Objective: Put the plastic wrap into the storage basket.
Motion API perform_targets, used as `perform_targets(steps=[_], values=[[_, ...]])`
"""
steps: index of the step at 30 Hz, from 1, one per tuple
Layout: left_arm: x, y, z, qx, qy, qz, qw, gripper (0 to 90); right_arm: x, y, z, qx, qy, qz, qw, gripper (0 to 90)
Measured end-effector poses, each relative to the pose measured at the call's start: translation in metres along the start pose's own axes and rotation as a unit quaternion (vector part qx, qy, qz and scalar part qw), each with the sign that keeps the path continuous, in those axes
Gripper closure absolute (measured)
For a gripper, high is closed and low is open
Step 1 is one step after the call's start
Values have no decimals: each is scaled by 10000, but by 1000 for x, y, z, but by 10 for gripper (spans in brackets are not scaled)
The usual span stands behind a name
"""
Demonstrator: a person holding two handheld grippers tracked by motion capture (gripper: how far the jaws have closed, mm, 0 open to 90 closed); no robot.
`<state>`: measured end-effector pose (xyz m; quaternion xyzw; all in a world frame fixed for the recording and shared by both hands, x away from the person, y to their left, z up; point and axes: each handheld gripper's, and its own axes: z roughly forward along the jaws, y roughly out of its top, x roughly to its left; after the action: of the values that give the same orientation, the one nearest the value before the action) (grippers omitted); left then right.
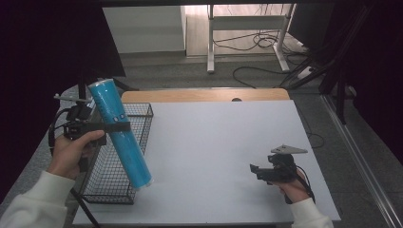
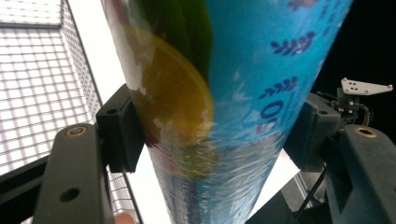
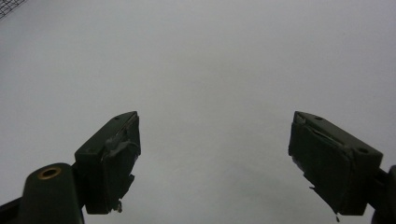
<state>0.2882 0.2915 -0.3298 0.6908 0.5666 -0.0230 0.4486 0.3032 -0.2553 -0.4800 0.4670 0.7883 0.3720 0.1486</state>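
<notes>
High view: the left gripper (image 1: 108,127) clamps a tall blue roll (image 1: 120,134) about a third of the way down its length, holding it tilted, its top leaning away to the left and its lower end by the near right corner of the black wire basket (image 1: 113,176) at the left edge of the white table (image 1: 223,156). In the left gripper view both black jaws press against the sides of the blue roll (image 2: 243,107), whose wrapper shows a lemon slice and leaf prints. The right gripper (image 1: 259,171) sits well apart, low over the table's near right part, holding nothing; the right gripper view shows its jaws spread wide over bare white surface.
</notes>
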Motion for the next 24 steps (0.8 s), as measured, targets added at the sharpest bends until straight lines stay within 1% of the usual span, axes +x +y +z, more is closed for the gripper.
perform_targets(steps=[1,2,3,6,9,12,13,14,17,18,19,21,23,24], values=[[0,0,0,0,0,0,10000,319,0,0,0,0,0,0,10000,170],[0,2,-6,8,81,20,10000,319,0,0,0,6,-4,10,10000,170],[0,2,-6,8,81,20,10000,319,0,0,0,6,-4,10,10000,170],[2,5,-15,9,203,74,9998,319,0,0,0,14,-18,24,10000,170],[4,6,-19,0,261,71,9996,319,-1,0,1,30,-27,24,10000,170],[12,6,-24,-5,368,40,9993,319,-1,-1,2,40,-41,24,10000,170],[12,6,-24,-5,368,40,9993,319,-1,-1,2,40,-41,24,10000,170],[17,5,-26,-5,422,5,9991,319,-2,-1,2,41,-50,36,10000,170],[20,5,-27,-7,467,-27,9989,319,-2,-1,2,45,-66,42,10000,170],[25,4,-27,5,550,-54,9985,319,-2,-1,2,46,-79,49,9999,170],[25,4,-27,5,550,-54,9985,319,-2,-1,2,46,-82,67,9999,170],[32,2,-28,26,649,-111,9978,319,-2,-1,2,45,-85,72,9999,170],[34,2,-28,30,670,-120,9977,319,-3,-1,2,46,-88,75,9999,170],[37,1,-28,27,702,-136,9974,319,-3,-1,2,63,-89,72,9999,170]])
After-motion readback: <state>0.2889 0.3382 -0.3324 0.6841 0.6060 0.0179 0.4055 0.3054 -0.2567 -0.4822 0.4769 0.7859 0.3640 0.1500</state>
